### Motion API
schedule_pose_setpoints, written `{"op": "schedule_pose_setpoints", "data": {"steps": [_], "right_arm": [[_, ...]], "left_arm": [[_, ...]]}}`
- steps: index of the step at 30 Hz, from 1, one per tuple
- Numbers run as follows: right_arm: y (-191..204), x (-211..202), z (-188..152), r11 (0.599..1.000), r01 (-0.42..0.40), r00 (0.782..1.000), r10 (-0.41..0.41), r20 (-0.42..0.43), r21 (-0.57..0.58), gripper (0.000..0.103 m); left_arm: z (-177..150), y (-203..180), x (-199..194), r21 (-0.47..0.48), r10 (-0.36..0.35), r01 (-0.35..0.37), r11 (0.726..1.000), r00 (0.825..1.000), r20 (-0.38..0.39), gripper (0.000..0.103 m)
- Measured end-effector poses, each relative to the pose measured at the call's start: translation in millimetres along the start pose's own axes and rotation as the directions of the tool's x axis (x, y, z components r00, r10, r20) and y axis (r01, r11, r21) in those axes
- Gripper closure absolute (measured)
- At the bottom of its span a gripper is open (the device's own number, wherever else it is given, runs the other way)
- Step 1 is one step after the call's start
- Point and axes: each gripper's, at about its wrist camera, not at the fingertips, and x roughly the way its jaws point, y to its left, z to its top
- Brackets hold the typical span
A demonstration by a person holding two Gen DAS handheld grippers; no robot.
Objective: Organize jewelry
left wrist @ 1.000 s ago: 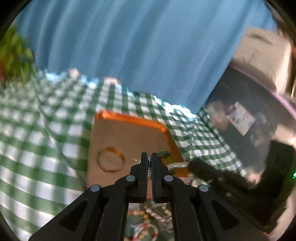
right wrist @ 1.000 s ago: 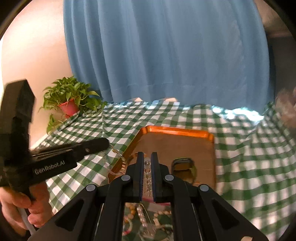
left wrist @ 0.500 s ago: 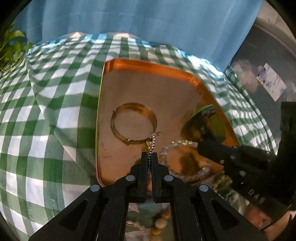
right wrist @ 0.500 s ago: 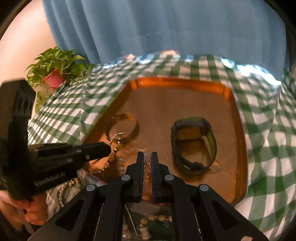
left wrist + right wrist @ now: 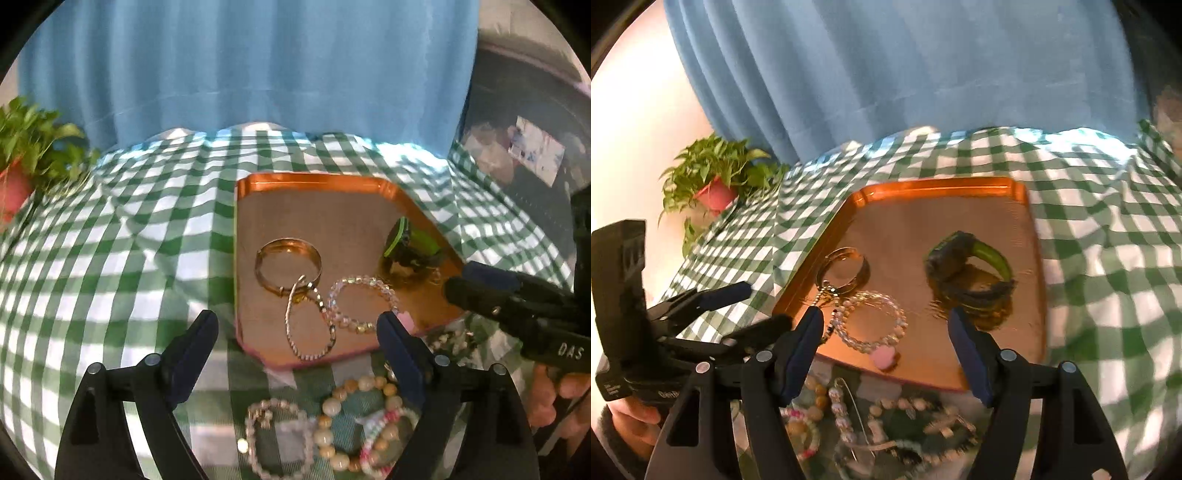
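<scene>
Both your jaws are opening, nothing between them: left gripper (image 5: 297, 334) has just let go the chain (image 5: 309, 325), right gripper (image 5: 884, 338) the bead bracelet (image 5: 873, 321). Both pieces now lie on the tray (image 5: 314, 181), chain at 6 o'clock of the gold bangle (image 5: 289, 266) and overlapping it, bracelet at 9 o'clock of the watch (image 5: 971, 273). Two more sorted; the pile (image 5: 332, 421) off the tray's near edge is next
</scene>
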Motion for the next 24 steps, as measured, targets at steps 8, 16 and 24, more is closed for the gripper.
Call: {"op": "schedule_pose_setpoints", "data": {"steps": [8,16,24], "right_arm": [[-17.9,-39.1,-24.6,0.994,0.084,0.996,-0.084,0.001,0.069,0.067],[-4.9,-74.5,-69.0,0.995,0.096,0.995,-0.095,-0.026,0.019,0.082],[-19.9,-46.4,-86.8,0.998,0.044,0.995,-0.041,-0.094,0.033,0.090]], "left_arm": [[-32.6,-3.3,-21.5,-0.029,-0.109,0.108,0.994,0.992,-0.067,0.050],[-58.3,-37.0,-27.5,0.108,-0.154,0.168,0.980,0.980,-0.124,0.075],[-58.4,-28.2,-11.8,0.104,-0.159,0.177,0.979,0.974,-0.164,0.077]]}}
